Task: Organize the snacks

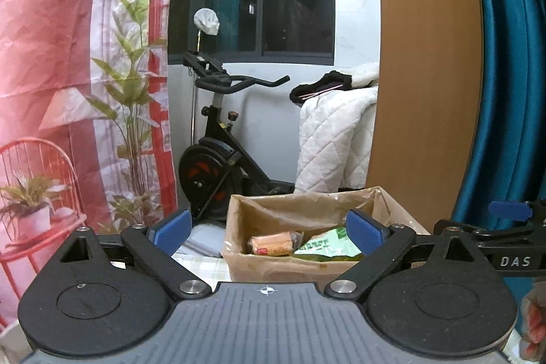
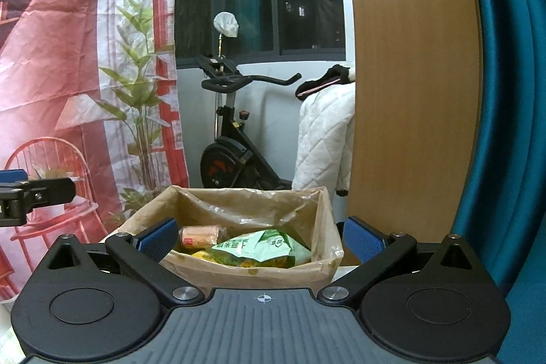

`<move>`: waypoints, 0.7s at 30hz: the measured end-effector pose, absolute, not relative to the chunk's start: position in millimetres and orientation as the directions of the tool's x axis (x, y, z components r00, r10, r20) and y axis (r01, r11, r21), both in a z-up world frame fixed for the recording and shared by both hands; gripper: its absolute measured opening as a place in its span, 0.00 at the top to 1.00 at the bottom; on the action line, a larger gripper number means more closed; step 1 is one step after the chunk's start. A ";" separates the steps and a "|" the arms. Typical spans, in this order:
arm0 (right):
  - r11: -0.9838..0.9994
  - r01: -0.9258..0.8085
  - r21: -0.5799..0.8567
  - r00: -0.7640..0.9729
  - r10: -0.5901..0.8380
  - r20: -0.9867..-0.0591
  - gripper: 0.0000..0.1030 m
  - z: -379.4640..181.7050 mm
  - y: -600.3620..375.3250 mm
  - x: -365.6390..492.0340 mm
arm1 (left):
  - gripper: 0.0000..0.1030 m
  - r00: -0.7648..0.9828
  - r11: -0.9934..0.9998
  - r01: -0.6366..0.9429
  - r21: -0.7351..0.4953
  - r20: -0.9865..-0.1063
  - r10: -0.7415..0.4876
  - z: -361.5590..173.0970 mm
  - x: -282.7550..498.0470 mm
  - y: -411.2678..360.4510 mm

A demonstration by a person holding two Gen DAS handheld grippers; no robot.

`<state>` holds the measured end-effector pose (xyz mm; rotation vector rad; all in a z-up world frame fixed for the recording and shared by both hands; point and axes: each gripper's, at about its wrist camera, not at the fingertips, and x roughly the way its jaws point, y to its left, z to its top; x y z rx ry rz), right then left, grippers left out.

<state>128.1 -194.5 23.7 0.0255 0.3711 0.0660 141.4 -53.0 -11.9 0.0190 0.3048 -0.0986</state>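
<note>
A brown paper-lined box (image 1: 273,268) stands just ahead of both grippers; it also shows in the right wrist view (image 2: 252,275). Inside lie an orange wrapped snack roll (image 1: 271,244) (image 2: 199,236) and a green snack bag (image 1: 327,248) (image 2: 262,248) over something yellow. My left gripper (image 1: 269,232) is open and empty, level with the box's near wall. My right gripper (image 2: 261,239) is open and empty, facing the box opening. The right gripper's finger (image 1: 508,210) shows at the left view's right edge; the left gripper's finger (image 2: 13,174) shows at the right view's left edge.
An exercise bike (image 1: 218,152) stands behind the box by the window. A printed pink backdrop (image 1: 68,91) hangs at left. A white quilt (image 1: 334,139) drapes at right beside a wooden panel (image 1: 423,57) and a teal curtain (image 1: 512,57).
</note>
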 end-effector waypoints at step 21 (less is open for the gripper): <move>0.996 -0.058 0.064 0.922 0.078 -0.380 0.01 22.5 -196.3 123.9 | 0.05 0.952 0.997 0.074 0.008 -0.297 -0.069 -10.5 135.9 -54.9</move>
